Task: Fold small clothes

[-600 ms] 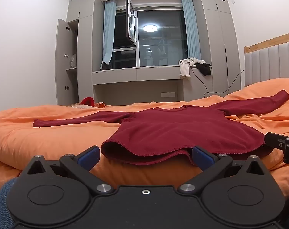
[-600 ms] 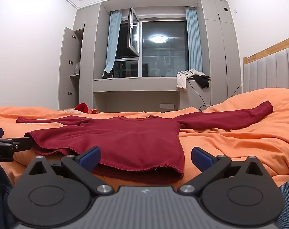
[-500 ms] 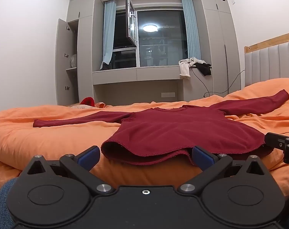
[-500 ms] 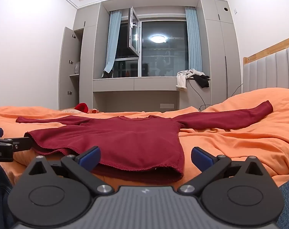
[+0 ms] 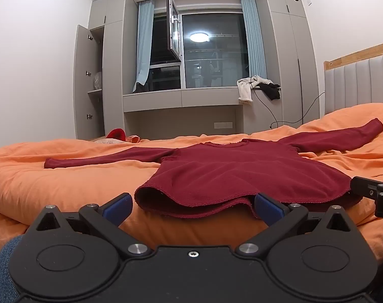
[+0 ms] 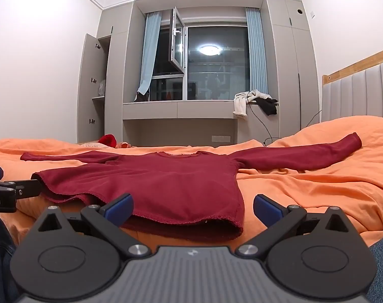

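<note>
The left gripper [image 5: 194,205] is seen from just behind its two blue-padded fingers [image 5: 116,207], which are spread wide with nothing held between them. The hem of a dark red long-sleeved top [image 5: 231,174] lies just ahead of the gap, its left hem corner close to the left pad, with no contact that can be made out. The right gripper [image 6: 192,207] is likewise spread wide and empty; the right hem corner of the same top [image 6: 166,181] lies just beyond and between its pads.

From each gripper the other is glimpsed at the picture's edge: the right gripper's tip [image 5: 368,189] beside the top's right hem, the left gripper's tip [image 6: 17,189] beside its left hem.

The top is laid flat on an orange duvet [image 5: 52,181], hem nearest the grippers and neckline pointing away toward the window [image 5: 211,50]. Its body runs away from the grippers, while the two sleeves are stretched out sideways, left and right, forming the longer line across the bed.

Beyond the top, past the bed's far edge, a small red item [image 5: 115,134] is partly seen. Farther off, white and black clothes [image 5: 257,87] hang over a grey window ledge, with a black cable trailing down. An open grey cupboard [image 5: 90,80] stands ahead to the left, and a padded headboard [image 5: 358,83] rises to the right. Blue denim [image 6: 381,265] is seen at the lower corners.
</note>
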A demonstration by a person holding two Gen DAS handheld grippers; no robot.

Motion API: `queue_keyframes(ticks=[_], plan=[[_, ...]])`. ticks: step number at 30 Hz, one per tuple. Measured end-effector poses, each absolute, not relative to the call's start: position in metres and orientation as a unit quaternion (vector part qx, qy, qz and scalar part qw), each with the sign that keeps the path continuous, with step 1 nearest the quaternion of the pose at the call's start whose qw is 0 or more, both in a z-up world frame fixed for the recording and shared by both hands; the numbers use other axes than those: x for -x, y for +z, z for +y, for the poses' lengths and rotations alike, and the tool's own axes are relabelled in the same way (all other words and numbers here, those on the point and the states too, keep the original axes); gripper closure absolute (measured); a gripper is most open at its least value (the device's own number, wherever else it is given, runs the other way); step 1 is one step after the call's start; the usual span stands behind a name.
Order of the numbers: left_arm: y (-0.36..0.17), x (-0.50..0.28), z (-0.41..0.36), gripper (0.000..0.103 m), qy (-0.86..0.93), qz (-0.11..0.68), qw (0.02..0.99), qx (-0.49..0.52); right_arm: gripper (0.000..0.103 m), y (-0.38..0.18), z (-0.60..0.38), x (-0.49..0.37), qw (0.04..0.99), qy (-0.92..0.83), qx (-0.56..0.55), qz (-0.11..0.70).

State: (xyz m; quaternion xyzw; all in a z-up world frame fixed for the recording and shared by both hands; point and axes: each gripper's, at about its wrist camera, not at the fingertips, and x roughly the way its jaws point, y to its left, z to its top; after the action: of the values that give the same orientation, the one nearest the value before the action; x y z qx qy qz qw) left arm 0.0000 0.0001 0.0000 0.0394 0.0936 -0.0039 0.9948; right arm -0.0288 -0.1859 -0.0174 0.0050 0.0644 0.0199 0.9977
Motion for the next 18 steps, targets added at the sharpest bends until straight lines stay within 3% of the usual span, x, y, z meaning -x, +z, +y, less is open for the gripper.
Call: queue_keyframes(ticks=[18], plan=[[0.0000, 0.0000, 0.0001, 0.000, -0.004, 0.094, 0.995, -0.040, 0.000, -0.0187, -0.1850, 0.0296, 0.998, 0.018, -0.003, 0.067]])
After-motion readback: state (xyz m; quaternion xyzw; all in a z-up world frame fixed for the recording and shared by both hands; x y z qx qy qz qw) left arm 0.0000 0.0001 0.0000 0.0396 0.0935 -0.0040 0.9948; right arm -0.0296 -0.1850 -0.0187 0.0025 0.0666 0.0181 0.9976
